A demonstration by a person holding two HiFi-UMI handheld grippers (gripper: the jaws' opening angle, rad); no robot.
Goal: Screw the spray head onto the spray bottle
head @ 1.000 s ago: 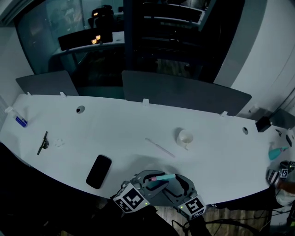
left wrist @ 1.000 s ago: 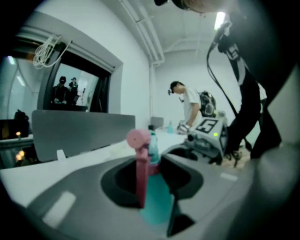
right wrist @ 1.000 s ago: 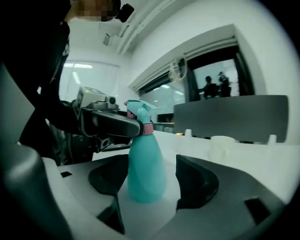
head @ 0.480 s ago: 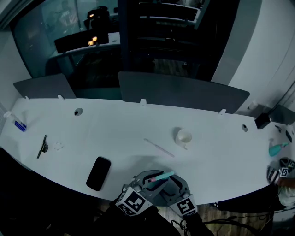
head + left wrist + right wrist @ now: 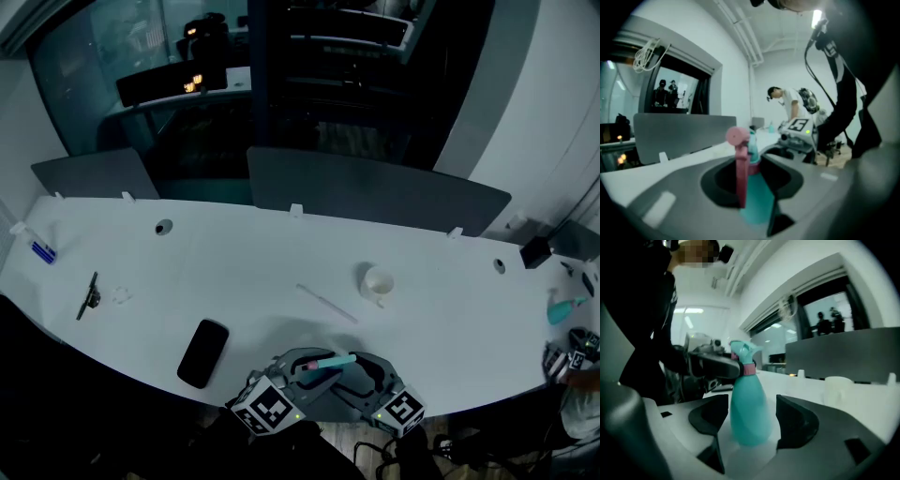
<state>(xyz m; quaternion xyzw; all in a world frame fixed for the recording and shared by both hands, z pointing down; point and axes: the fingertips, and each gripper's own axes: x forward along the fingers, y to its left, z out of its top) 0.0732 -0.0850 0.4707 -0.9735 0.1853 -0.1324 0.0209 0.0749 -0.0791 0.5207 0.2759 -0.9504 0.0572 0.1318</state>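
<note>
A teal spray bottle (image 5: 750, 413) stands upright at the table's near edge, its teal spray head (image 5: 743, 351) sitting on a pink collar (image 5: 749, 369). My right gripper (image 5: 752, 404) is shut on the bottle's wide body. My left gripper (image 5: 717, 364) comes in from the other side and is shut on the spray head at the collar. The left gripper view shows the pink trigger (image 5: 740, 159) and the teal body between its jaws. From the head view, both grippers, left (image 5: 302, 367) and right (image 5: 354, 369), meet at the bottle (image 5: 333, 360).
On the white table (image 5: 262, 272) lie a black phone (image 5: 202, 351), a thin white stick (image 5: 326, 302), a white cup (image 5: 377, 280) and a black tool (image 5: 88, 292). Another teal bottle (image 5: 562, 309) sits at the far right. Grey partitions (image 5: 375, 192) line the back edge.
The right gripper swung a little to the left and then back to the right around the bottle. The left gripper and the bottle kept their place.
</note>
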